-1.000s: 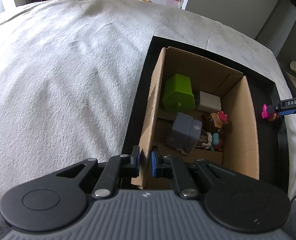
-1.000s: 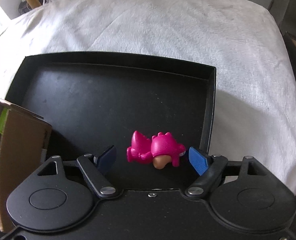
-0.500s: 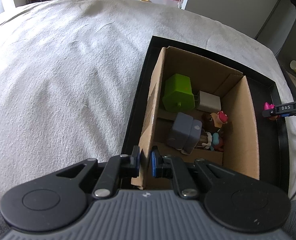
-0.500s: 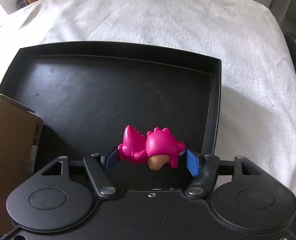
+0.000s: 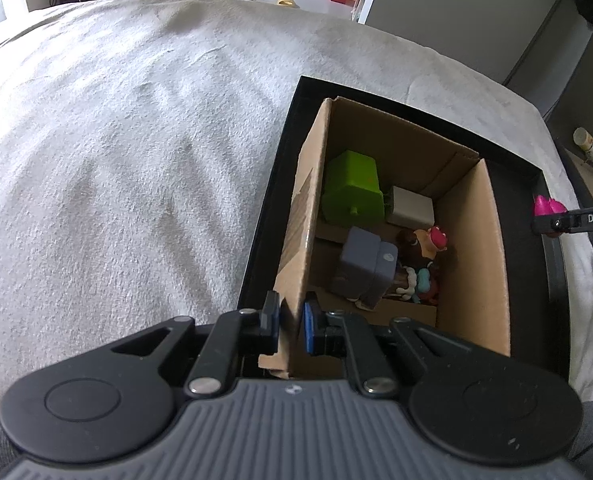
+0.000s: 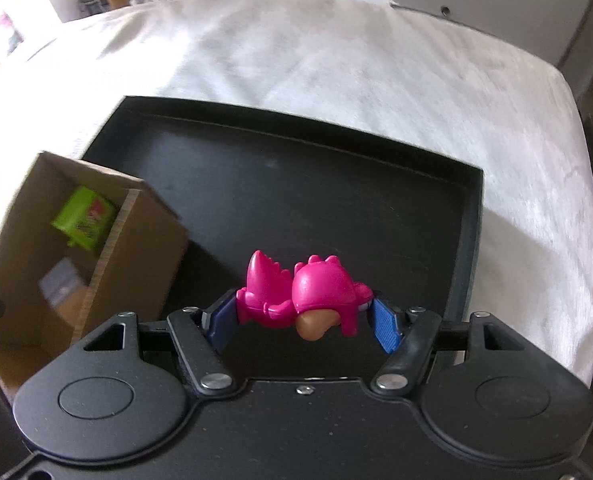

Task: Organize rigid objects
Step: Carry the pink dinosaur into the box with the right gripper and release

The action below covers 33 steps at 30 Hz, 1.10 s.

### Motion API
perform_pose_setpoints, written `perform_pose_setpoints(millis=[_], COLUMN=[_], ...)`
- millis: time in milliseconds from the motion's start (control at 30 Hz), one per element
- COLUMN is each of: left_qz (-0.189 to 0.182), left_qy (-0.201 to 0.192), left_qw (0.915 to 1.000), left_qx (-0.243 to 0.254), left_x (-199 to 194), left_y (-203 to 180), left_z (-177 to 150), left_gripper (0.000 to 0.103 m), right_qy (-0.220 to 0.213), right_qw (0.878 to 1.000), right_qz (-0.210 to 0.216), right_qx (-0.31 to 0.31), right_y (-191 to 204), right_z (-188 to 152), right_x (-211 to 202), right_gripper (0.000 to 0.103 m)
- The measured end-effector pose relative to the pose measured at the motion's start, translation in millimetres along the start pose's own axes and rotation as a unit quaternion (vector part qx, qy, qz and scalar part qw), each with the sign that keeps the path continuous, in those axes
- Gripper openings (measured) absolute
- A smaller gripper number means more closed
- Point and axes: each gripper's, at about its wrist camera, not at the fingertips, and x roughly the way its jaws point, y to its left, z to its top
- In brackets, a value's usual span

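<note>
Since a second ago the right tool [image 6: 302, 318] has closed its blue pads onto the pink toy [image 6: 302, 298] and lifted it off the black tray [image 6: 336, 184]; the tray floor now sits lower behind the toy and the cardboard box [image 6: 108, 264] has come into the left of the right wrist view. The toy lies crosswise between the two pads, in the lower centre of that frame, its tan face pointing down toward the tool body, one pad against each end. From the left wrist view the same toy [image 5: 546, 206] shows at the far right edge, pinched at the tip of the right tool [image 5: 552, 220], above the tray's right rim and just beyond the box's right wall.

The left tool [image 5: 290, 326] is clamped on the near left wall of the cardboard box [image 5: 492, 264], one pad either side of the card. Inside the box lie a green block [image 5: 352, 194], a white cube [image 5: 412, 210], a grey block [image 5: 366, 264] and a small figurine [image 5: 420, 264]. The tray rests on a white bed [image 5: 116, 160].
</note>
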Motion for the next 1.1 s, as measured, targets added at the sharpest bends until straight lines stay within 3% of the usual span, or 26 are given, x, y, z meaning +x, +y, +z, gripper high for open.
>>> perform_pose_setpoints(millis=[400, 500, 867, 1100], left_qz=[-0.018, -0.024, -0.044, -0.051], left_qy=[-0.009, -0.009, -0.006, -0.004], left_qw=[0.9998, 0.9996, 0.9989, 0.9986], left_qx=[-0.007, -0.010, -0.011, -0.013], left_x=[-8, -9, -11, -10], left_y=[4, 5, 10, 12], left_z=[-2, -2, -4, -4], left_gripper=[0.011, 0.011, 0.011, 0.011], right_qy=[-0.030, -0.028, -0.017, 0.015], right_qw=[0.998, 0.998, 0.996, 0.992], right_qz=[0.033, 0.052, 0.061, 0.066], right_qx=[-0.037, -0.036, -0.066, -0.105], right_y=[50, 65, 124, 158], right_z=[22, 24, 20, 13], right_x=[-49, -51, -43, -26], right_gripper=[0.067, 0.067, 0.067, 0.067])
